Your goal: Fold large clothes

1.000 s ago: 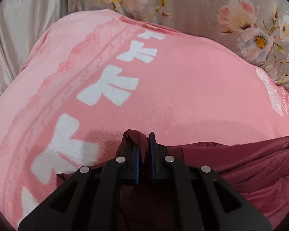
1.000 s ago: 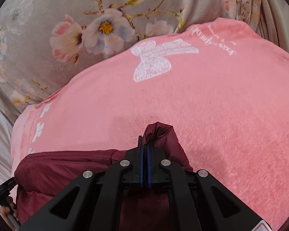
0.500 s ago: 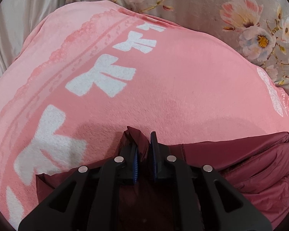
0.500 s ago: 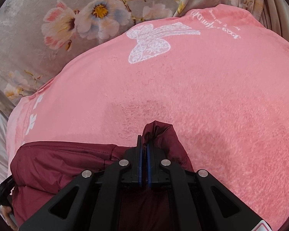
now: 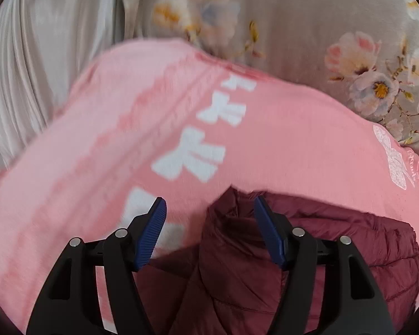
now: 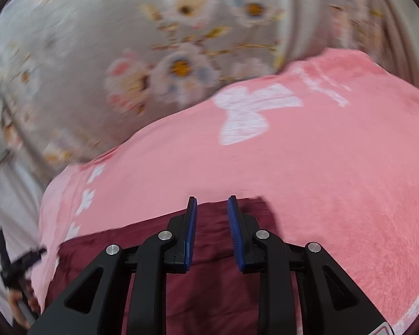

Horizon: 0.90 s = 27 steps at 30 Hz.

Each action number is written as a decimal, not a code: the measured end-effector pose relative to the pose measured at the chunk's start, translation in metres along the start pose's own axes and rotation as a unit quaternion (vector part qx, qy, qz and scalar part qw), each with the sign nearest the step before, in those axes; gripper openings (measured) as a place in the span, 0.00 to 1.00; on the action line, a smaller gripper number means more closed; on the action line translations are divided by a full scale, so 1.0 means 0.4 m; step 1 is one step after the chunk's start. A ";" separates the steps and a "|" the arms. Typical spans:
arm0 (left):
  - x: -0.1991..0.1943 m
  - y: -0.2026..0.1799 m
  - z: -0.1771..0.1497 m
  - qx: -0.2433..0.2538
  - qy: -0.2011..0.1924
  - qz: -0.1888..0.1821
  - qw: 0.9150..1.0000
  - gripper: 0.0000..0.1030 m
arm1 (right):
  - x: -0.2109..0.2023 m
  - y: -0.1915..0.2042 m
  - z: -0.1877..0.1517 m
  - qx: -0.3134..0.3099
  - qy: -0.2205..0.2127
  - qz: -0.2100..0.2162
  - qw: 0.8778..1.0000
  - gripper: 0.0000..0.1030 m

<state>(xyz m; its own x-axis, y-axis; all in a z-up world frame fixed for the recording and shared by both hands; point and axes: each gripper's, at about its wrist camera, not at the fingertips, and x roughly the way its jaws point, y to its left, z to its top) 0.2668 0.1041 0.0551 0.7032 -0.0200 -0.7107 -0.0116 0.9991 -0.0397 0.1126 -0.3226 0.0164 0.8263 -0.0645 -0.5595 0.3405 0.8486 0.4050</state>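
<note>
A bed dressed in grey sheet with a floral print fills the background, with pale satin drapery hanging at its left side. Spread over the bed lies a pink fleece blanket patterned with white bows and a white butterfly. On the blanket's near edge sits the dark red puffer jacket, quilted and puffy, lying as a long low band across the blanket's near part.

Your left claw stands wide, its blue pads apart and holding nothing; a raised corner of the jacket pokes up between the pads, closer to the right one. Your right claw is parted more narrowly, also empty, hovering over the jacket's far edge, with maroon fabric visible between its fingers. Both views are blurred by motion, so fine seams cannot be read.

The jacket appears laid down after a fold, and both claws are free of it. To do this step well, lift both claws straight clear so the pads do not snag the slippery shell and drag the fold open. The raised corner at your left may spring up; press it flat before taking a fresh grip. Puffer filling traps air, so expect the layers to rise unless you smooth them toward the blanket's far edge.
</note>
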 end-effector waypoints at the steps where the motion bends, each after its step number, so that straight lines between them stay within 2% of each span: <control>1: -0.016 -0.018 0.012 0.007 -0.005 -0.004 1.000 0.61 | 0.007 0.038 0.000 -0.018 0.012 0.012 1.000 0.24; 4: -0.041 -0.101 0.024 0.031 0.004 -0.052 0.998 0.61 | 0.078 0.179 -0.025 -0.079 0.071 0.051 0.993 0.28; 5: -0.041 -0.141 0.020 0.047 0.014 -0.065 0.997 0.61 | 0.120 0.231 -0.044 -0.103 0.103 0.058 0.988 0.31; 8: -0.027 -0.215 -0.011 0.074 0.037 -0.084 0.993 0.61 | 0.205 0.324 -0.103 -0.158 0.151 0.033 0.975 0.32; 10: -0.010 -0.249 -0.036 0.084 0.054 -0.098 0.990 0.61 | 0.239 0.340 -0.127 -0.167 0.165 0.022 0.972 0.31; 11: -0.003 -0.257 -0.047 0.085 0.060 -0.103 0.989 0.61 | 0.252 0.341 -0.135 -0.166 0.171 0.016 0.971 0.22; 12: 0.006 -0.272 -0.056 0.089 0.068 -0.108 0.988 0.61 | 0.260 0.340 -0.136 -0.163 0.170 0.010 0.972 0.04; 13: 0.011 -0.279 -0.061 0.091 0.071 -0.110 0.987 0.61 | 0.265 0.338 -0.132 -0.159 0.169 0.007 0.973 0.01; 16: 0.012 -0.298 -0.055 0.092 0.071 -0.119 0.986 0.61 | 0.252 0.340 -0.098 -0.150 0.149 0.016 0.977 0.00; 19: 0.005 -0.309 -0.024 0.083 0.068 -0.135 0.985 0.61 | 0.220 0.368 -0.052 -0.163 0.109 0.021 0.980 0.00; 22: 0.003 -0.328 0.008 0.079 0.062 -0.140 0.985 0.61 | 0.214 0.381 -0.012 -0.162 0.087 0.028 0.982 0.00; 24: 0.019 -0.349 0.022 0.083 0.062 -0.138 0.985 0.61 | 0.235 0.383 -0.001 -0.160 0.087 0.027 0.983 0.00; 27: 0.086 -0.384 0.013 0.099 0.081 -0.121 0.984 0.61 | 0.308 0.372 -0.017 -0.149 0.114 0.018 0.982 0.00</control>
<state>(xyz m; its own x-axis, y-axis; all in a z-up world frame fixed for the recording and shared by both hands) 0.2966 -0.0498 0.0405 0.5457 -0.2486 -0.8003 0.2931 0.9513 -0.0956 0.2621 -0.2005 0.0027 0.7011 0.0586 -0.7107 0.1382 0.9666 0.2160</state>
